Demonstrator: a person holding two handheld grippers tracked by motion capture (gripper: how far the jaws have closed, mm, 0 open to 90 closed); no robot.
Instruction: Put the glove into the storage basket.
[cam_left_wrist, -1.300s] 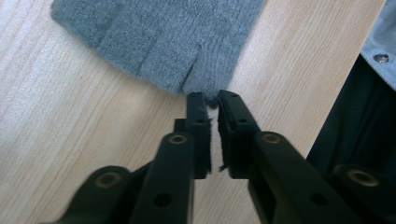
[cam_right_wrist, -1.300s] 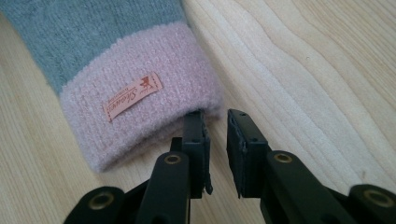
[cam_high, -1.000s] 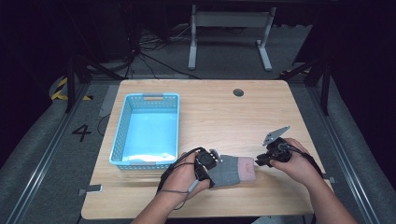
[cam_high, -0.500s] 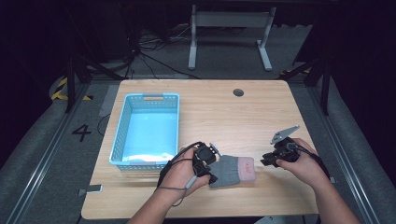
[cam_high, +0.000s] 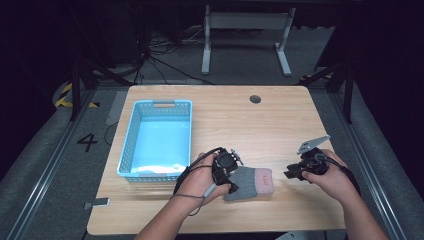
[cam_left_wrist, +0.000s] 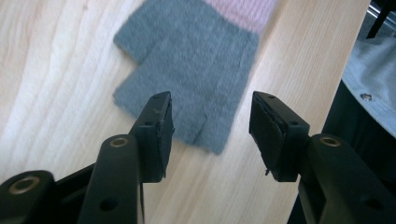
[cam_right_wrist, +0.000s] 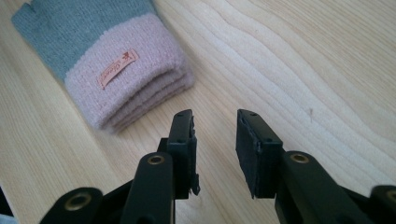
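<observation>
Jaws on both tools stand apart with nothing between them: the left gripper (cam_left_wrist: 211, 135) has a wide gap, the right gripper (cam_right_wrist: 215, 154) a narrower one. Jaw faces are flat black pads, matte, with slightly ragged edges.

Table (cam_high: 280, 125) is pale wood-grain laminate, rectangular with rounded corners and a round dark grommet (cam_high: 255, 99) near the far edge. A light blue plastic basket (cam_high: 131, 145), rectangular with perforated walls, sits on the table's left half.

The knitted glove (cam_high: 250, 182) lies flat near the front edge, between the two hands. Left gripper view: grey fine-ribbed body (cam_left_wrist: 196, 65) with short stepped finger ends reaching between the open jaws, lying on the table beneath them. Right gripper view: pink cuff (cam_right_wrist: 135, 88), thicker and folded in layers, carrying a small orange stitched label (cam_right_wrist: 117, 69).

Against the frame half a second earlier: the left hand (cam_high: 200, 180) sits in much the same place at the glove's grey end; the right hand (cam_high: 330, 175) has drawn a little further right, now clear of the pink cuff. The glove has not visibly shifted.
</observation>
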